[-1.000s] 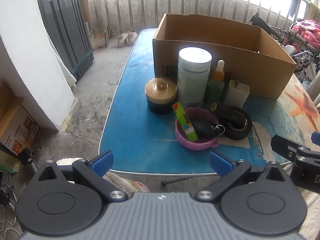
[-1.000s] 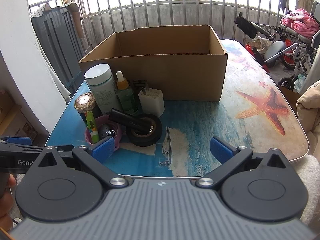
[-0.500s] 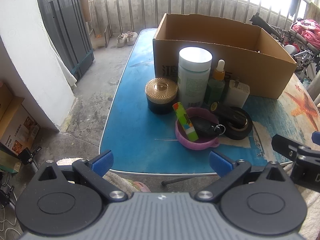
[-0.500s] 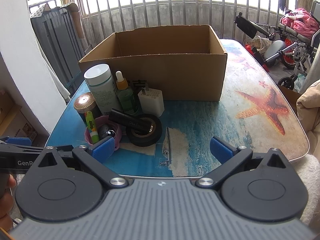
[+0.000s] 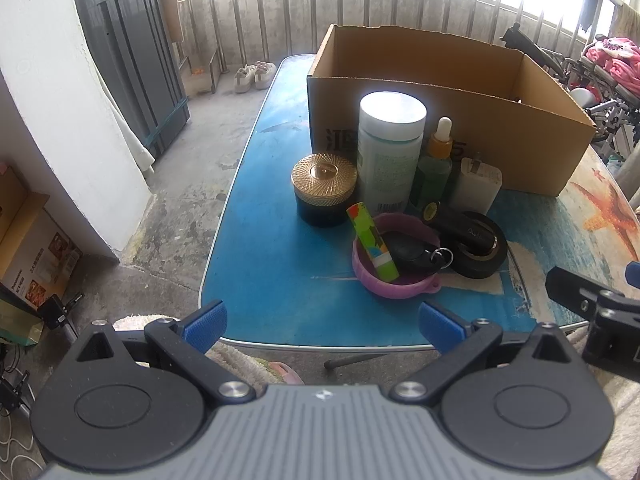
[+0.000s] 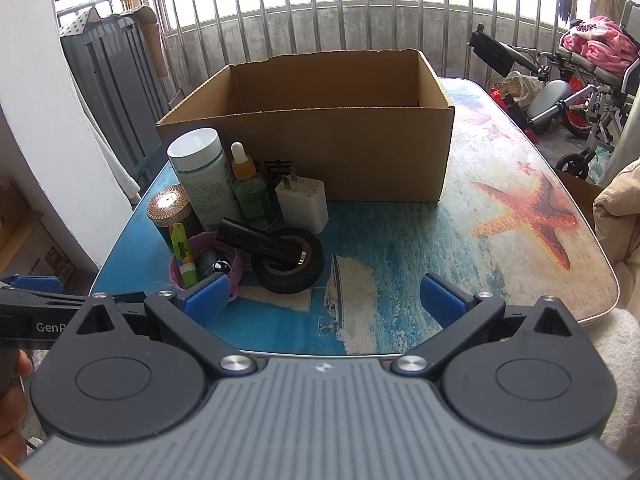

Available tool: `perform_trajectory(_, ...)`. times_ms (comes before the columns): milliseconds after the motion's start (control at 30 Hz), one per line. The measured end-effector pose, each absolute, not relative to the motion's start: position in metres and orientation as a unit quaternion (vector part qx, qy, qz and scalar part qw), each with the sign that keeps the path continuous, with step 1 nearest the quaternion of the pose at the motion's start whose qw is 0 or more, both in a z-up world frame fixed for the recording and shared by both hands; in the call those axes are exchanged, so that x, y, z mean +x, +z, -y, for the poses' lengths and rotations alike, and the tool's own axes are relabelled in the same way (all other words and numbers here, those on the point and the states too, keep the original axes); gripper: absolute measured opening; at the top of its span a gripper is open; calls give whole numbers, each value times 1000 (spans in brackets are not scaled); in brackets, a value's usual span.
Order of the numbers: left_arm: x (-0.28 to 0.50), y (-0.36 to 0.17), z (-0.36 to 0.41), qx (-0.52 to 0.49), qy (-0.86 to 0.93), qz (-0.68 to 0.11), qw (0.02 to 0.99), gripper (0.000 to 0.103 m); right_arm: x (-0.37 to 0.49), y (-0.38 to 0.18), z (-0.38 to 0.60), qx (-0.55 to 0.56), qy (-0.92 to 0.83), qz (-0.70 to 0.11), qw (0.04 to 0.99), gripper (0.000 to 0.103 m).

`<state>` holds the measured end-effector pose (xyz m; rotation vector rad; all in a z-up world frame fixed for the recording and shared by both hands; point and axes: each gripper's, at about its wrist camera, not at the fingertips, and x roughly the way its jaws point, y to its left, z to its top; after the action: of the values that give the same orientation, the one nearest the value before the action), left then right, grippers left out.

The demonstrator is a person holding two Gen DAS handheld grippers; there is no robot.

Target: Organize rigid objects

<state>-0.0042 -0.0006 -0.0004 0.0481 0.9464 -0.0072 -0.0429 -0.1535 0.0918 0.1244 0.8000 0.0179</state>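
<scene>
Nothing moved, pink bowl (image 5: 394,284) ahead of open left hand-held gripper (image 5: 322,322)

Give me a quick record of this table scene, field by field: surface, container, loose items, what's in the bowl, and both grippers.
surface: table with ocean and starfish print
container: open cardboard box, inside looks empty as far as visible
loose items: white-lidded jar, dropper bottle, charger, gold-lidded jar, tape roll with a black stick lying across it
bowl: pink bowl holds a green tube and a black key fob
left gripper: open, empty
right gripper: open, empty
</scene>
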Motion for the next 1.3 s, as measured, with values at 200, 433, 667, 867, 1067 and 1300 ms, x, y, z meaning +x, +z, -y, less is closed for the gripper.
perform_trajectory(200,-4,-1,1,24,-4,-458,889,102,-42,91,153,61,8,-390,919,102)
perform_trajectory(433,0,-4,4,29,-3,-465,885,102,-38,86,157,62,6,-393,918,102)
perform_trajectory(667,6,-10,9,37,-8,-468,883,102,-33,79,166,74,0,-383,921,102)
perform_trajectory(867,10,-13,13,21,-48,-460,886,102,-31,79,186,96,19,-341,935,102)
perform_trajectory(1067,12,-14,23,11,-104,-432,896,102,-23,82,203,89,97,-292,947,102)
perform_trajectory(1300,12,-11,46,25,-160,-392,906,95,10,80,214,100,221,-288,926,92)
